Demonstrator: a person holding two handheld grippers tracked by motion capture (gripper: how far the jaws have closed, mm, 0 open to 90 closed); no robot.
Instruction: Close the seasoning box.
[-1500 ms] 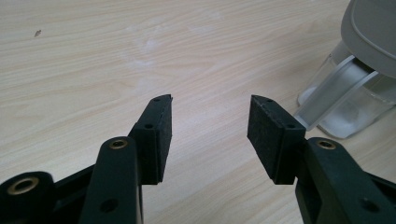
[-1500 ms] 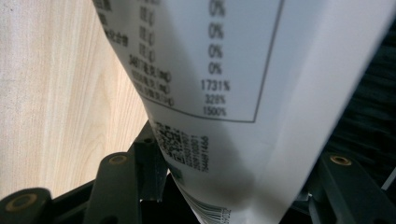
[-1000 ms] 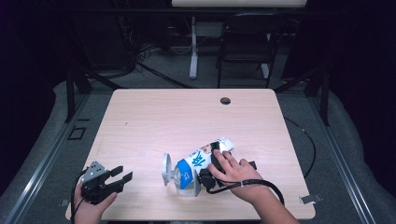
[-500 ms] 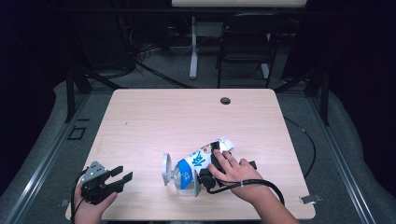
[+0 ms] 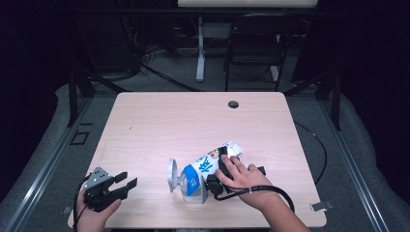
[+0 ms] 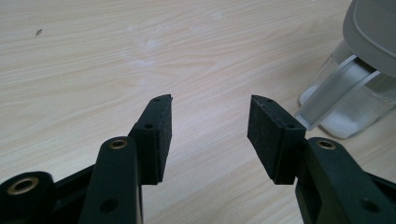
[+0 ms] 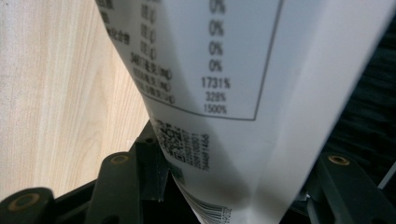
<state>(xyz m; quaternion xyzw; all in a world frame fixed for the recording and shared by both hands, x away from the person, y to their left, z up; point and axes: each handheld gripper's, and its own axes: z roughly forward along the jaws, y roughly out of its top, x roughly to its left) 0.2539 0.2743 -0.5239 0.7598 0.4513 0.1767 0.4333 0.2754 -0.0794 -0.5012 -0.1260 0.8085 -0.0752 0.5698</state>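
White-and-blue pouch [image 5: 205, 166] lies on its side on the wooden table [image 5: 193, 121], near the front edge, right gripper [image 5: 218, 175] clamped on it. Clear lidded jar [image 5: 181, 180] touches its left end. Left gripper [image 5: 123, 186] at front-left corner, jaws apart, holding nothing.

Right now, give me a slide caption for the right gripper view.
Right hand-held gripper closed around white printed bag above the light wooden table.

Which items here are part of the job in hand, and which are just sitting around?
In the job:
- white and blue bag, lying tilted, clamped in the right gripper
- clear container at the bag's mouth

Not in use:
- left gripper, open over bare table
- chair behind
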